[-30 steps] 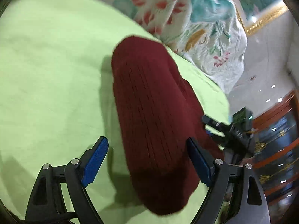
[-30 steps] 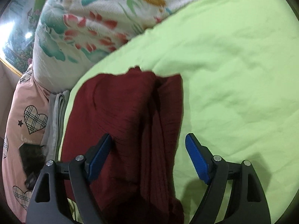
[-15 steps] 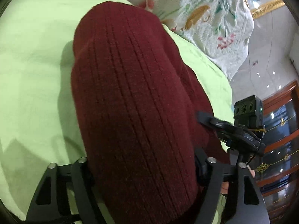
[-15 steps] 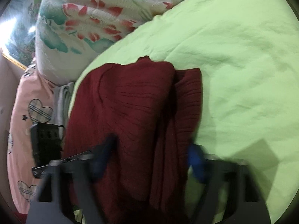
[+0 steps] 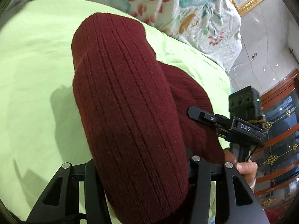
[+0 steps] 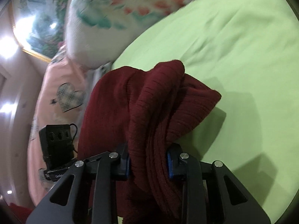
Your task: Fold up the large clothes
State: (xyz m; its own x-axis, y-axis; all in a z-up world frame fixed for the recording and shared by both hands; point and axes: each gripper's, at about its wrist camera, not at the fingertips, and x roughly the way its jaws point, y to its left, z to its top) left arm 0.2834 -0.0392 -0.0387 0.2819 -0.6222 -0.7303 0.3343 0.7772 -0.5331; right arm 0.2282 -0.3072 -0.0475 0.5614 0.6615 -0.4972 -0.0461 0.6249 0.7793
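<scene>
A dark red ribbed knit sweater [image 5: 130,102] is folded into a thick bundle over a light green bed sheet [image 5: 33,74]. My left gripper [image 5: 142,169] is shut on one end of the bundle, its pads hidden by the knit. My right gripper [image 6: 148,161] is shut on the bunched other end of the sweater [image 6: 149,102], which hangs lifted above the sheet [image 6: 243,56]. The right gripper also shows in the left wrist view [image 5: 224,121], at the sweater's right edge. The left gripper's body shows in the right wrist view [image 6: 56,141].
A white floral quilt [image 5: 196,13] is piled at the head of the bed and also shows in the right wrist view [image 6: 115,18]. A pink pillow with heart prints [image 6: 61,97] lies left of the sweater. A wooden cabinet with glass doors [image 5: 280,130] stands beyond the bed's edge.
Both grippers went from open around the sweater to shut on it. The sweater has been raised off the sheet and bunched, and both views have swung.
</scene>
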